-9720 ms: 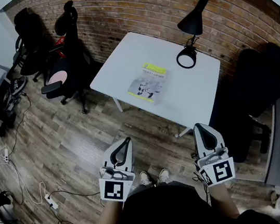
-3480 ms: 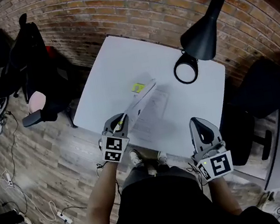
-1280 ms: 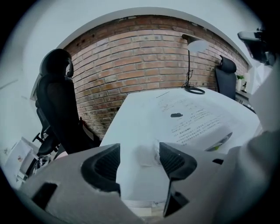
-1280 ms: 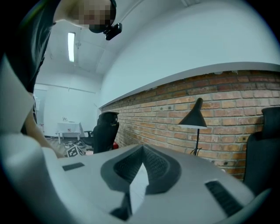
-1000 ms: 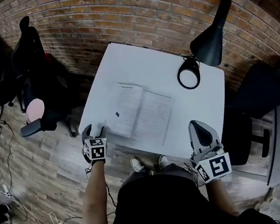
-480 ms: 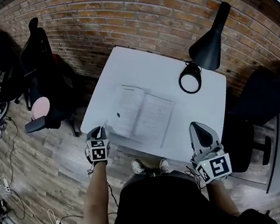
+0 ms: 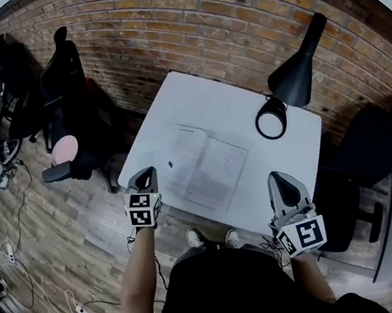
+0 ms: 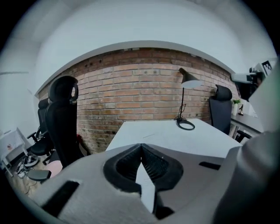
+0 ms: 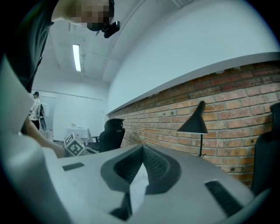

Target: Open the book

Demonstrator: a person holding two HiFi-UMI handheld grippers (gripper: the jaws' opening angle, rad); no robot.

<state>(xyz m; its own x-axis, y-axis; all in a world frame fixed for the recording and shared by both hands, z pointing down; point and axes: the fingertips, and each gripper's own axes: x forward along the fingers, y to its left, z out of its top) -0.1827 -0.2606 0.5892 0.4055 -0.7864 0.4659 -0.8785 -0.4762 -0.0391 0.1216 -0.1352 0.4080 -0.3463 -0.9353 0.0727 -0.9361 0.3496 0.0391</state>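
Note:
The book (image 7: 205,167) lies open and flat on the white table (image 7: 233,109), its two pale pages facing up. My left gripper (image 7: 150,171) hangs shut and empty just off the table's near left edge, left of the book and apart from it. In the left gripper view its jaws (image 8: 141,145) meet at the tip with nothing between them, pointing across the table top (image 8: 175,135). My right gripper (image 7: 277,176) is shut and empty at the near right edge of the table; in its own view the jaws (image 9: 141,148) also meet.
A black desk lamp (image 7: 293,74) stands at the table's far right, its round base (image 7: 272,122) beyond the book. Black office chairs (image 7: 72,98) stand to the left by the brick wall, and another black chair (image 7: 380,152) to the right. The floor is wood.
The left gripper has shut and risen from low beside the table's left near edge. The book stays open and flat. The right gripper has kept still.

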